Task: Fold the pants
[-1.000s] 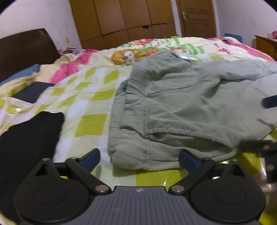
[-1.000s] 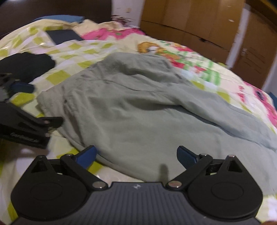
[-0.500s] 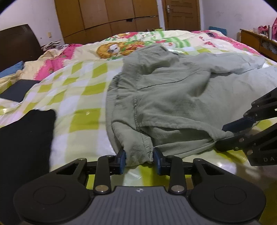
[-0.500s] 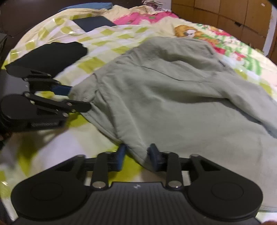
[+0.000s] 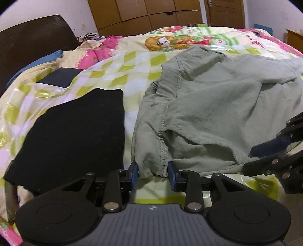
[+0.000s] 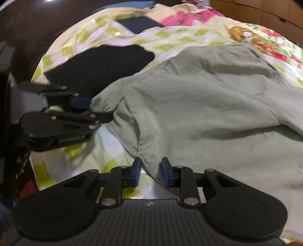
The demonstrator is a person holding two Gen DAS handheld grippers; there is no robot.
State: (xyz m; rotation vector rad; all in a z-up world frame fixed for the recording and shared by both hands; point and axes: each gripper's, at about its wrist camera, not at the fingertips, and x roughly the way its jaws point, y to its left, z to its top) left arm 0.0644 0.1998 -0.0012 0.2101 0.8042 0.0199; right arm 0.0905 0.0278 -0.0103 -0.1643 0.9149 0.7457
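Note:
Grey-green pants (image 5: pixel 217 106) lie crumpled on the checkered quilt (image 5: pixel 117 79). My left gripper (image 5: pixel 153 175) has a bunched corner of the waistband between its blue pads, which press on it while the jaws are opening a little. In the right wrist view the pants (image 6: pixel 198 98) spread to the right. My right gripper (image 6: pixel 151 171) pinches their near edge, its jaws also opening slightly with fabric between them. Each gripper shows in the other's view: the left gripper (image 6: pixel 89 106) at the left, the right gripper (image 5: pixel 251 157) at the right.
A folded black garment (image 5: pixel 75 136) lies left of the pants. Farther back rests a flat dark blue item (image 5: pixel 60 77). A dark headboard (image 5: pixel 28 43) stands at the left, wooden wardrobes (image 5: pixel 147 13) behind the bed. The quilt's near edge runs under both grippers.
Both grippers went from wide open to closed on the pants' near edge. Both hands have since shifted with the fabric, and the black garment now fills more of the left view.

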